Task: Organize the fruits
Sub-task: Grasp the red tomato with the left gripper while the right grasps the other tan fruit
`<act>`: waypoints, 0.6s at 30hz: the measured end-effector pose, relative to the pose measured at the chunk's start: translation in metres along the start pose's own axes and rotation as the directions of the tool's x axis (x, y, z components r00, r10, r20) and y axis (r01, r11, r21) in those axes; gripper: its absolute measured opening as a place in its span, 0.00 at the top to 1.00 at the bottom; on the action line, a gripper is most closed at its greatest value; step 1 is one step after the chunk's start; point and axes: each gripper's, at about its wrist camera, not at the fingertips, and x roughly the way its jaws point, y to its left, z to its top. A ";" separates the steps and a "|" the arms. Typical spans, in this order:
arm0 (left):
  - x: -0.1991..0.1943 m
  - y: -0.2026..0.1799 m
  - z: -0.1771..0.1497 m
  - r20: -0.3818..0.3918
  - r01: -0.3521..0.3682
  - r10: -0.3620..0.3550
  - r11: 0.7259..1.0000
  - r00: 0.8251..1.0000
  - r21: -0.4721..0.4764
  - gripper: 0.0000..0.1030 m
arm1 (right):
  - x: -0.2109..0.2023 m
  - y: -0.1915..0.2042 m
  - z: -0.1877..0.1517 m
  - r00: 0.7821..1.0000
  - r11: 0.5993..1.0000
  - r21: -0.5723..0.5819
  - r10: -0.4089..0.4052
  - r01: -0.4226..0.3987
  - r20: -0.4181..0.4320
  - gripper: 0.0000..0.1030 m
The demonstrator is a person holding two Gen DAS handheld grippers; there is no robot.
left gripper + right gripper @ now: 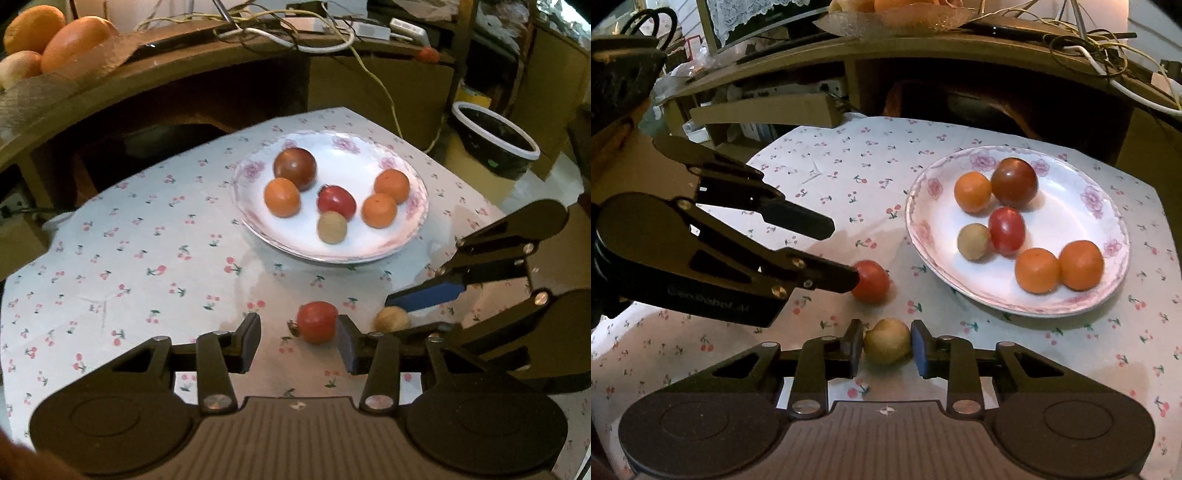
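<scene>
- My left gripper (299,341) is open, with the red tomato (317,322) on the cloth (147,258) touching only its right pad.
- My right gripper (886,349) is closed on the small yellow-brown fruit (887,341), both pads against its sides.
- That fruit sits on the cloth just beside the tomato.
- The plate (1108,206) farther back holds six fruits: three orange, two red, one tan.

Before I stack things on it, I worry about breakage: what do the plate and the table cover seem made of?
The plate looks like glazed ceramic: glossy white, printed pink flowers on the rim. The table cover looks like wipeable plastic or oilcloth, given its faint sheen over the cherry print, though I can't be sure.
</scene>
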 end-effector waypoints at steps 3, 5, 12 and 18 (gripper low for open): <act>0.006 -0.005 -0.001 -0.013 0.006 -0.006 1.000 1.000 0.010 0.52 | -0.007 -0.006 -0.005 1.000 1.000 0.012 -0.016 0.016 -0.002 0.71; 0.012 -0.008 -0.002 -0.023 0.006 -0.006 1.000 1.000 0.008 0.52 | -0.011 -0.010 -0.008 1.000 0.999 0.023 -0.029 0.029 -0.001 0.71; 0.025 -0.013 0.001 -0.018 -0.022 0.022 1.000 1.000 -0.004 0.52 | -0.019 -0.019 -0.015 0.997 0.997 0.020 -0.072 0.072 0.001 0.71; 0.028 -0.015 0.004 -0.001 -0.041 0.041 0.999 0.999 -0.030 0.60 | -0.022 -0.027 -0.018 0.997 0.997 0.036 -0.074 0.074 -0.003 0.71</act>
